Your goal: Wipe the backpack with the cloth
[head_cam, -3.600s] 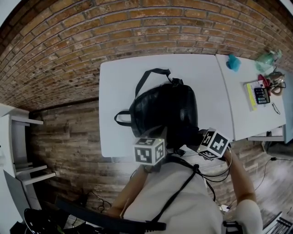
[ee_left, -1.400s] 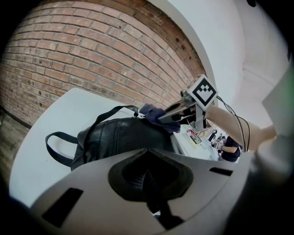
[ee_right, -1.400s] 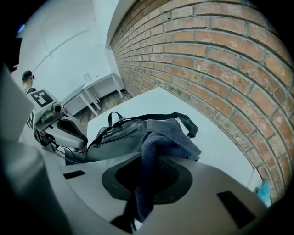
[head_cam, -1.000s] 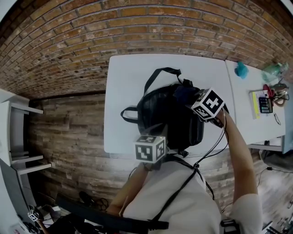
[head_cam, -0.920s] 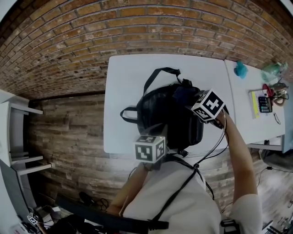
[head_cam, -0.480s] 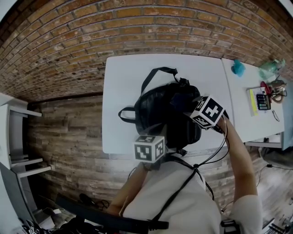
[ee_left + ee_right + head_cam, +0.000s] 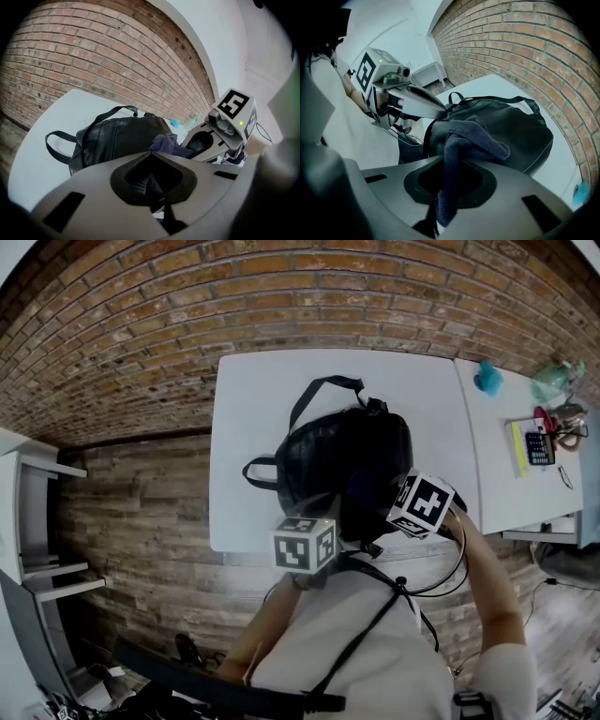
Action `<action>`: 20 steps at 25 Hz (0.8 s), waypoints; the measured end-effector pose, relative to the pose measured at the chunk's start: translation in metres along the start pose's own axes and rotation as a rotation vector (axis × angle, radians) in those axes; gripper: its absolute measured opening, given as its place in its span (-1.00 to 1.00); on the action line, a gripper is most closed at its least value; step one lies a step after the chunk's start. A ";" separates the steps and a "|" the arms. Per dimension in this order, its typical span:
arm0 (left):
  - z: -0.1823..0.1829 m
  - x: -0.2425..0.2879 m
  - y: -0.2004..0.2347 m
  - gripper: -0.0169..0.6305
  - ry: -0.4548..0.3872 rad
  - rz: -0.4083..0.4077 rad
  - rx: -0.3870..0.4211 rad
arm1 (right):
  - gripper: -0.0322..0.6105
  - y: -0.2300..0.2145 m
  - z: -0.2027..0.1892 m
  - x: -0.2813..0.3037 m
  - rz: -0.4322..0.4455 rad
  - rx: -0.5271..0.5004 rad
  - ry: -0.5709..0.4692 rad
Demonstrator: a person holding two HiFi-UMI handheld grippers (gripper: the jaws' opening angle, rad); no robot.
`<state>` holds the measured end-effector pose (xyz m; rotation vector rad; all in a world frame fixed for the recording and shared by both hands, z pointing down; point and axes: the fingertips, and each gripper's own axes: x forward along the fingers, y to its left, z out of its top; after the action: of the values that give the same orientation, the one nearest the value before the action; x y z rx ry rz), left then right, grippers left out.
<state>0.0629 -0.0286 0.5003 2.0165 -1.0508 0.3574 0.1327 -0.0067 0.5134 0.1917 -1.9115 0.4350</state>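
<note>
Backpack [image 7: 347, 460] near edge hidden behind right gripper [image 7: 403, 502], table clutter [image 7: 548, 427] too small to tell.

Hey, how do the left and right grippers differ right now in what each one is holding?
The left gripper is shut on black backpack material; the right gripper is shut on the dark blue cloth. In the head view, the left sits at the backpack's near edge and the right at its near right corner. Both are shut.

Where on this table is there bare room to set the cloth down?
Bare table: the far strip between backpack and brick wall, and the band left of its shoulder strap. A narrower strip lies on its right. The near edge is crowded by the left gripper and the right gripper holding the cloth; the neighbouring table is cluttered.
</note>
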 end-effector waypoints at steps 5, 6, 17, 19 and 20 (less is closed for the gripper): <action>-0.004 -0.002 -0.002 -0.93 0.003 0.009 0.004 | -0.75 0.019 -0.009 0.007 0.045 -0.008 0.019; -0.005 -0.002 -0.002 -0.93 0.003 0.012 0.003 | -0.75 0.022 -0.010 0.007 0.052 -0.011 0.021; -0.009 -0.003 -0.006 -0.93 -0.020 0.046 -0.026 | -0.75 0.048 -0.025 0.015 0.123 -0.050 0.051; -0.008 -0.004 -0.005 -0.93 -0.030 0.058 -0.038 | -0.76 0.049 -0.026 0.016 0.129 -0.051 0.046; -0.007 -0.005 -0.004 -0.93 -0.036 0.065 -0.045 | -0.75 0.049 -0.026 0.016 0.131 -0.051 0.042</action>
<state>0.0640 -0.0188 0.4998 1.9593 -1.1389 0.3295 0.1325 0.0499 0.5260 0.0233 -1.8986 0.4732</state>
